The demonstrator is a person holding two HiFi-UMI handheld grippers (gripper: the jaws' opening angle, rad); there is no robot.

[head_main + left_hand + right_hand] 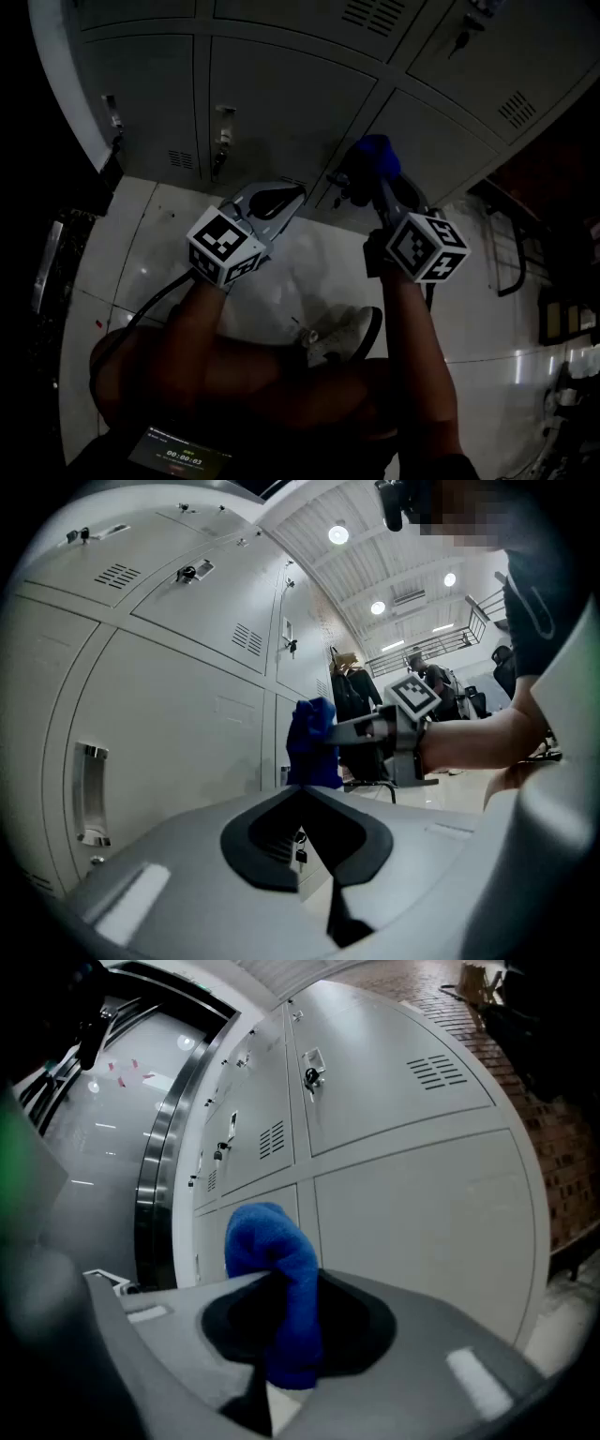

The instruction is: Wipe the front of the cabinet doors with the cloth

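Observation:
A wall of grey metal cabinet doors (281, 84) with vents, handles and locks fills the top of the head view. My right gripper (361, 173) is shut on a blue cloth (375, 155), which bulges out past the jaws (277, 1279) close to a lower door (412, 1222); whether it touches the door I cannot tell. From the left gripper view the blue cloth (312, 742) hangs in front of the doors. My left gripper (286, 195) is shut with nothing in it, pointed at the base of the cabinet doors (178, 724).
A glossy pale floor (281, 272) runs below the cabinets. A recessed handle (89, 794) sits on the near door. A small key (300, 855) hangs from a low lock. A dark railing (506, 244) stands at the right. The person's shoe (342, 333) is below the grippers.

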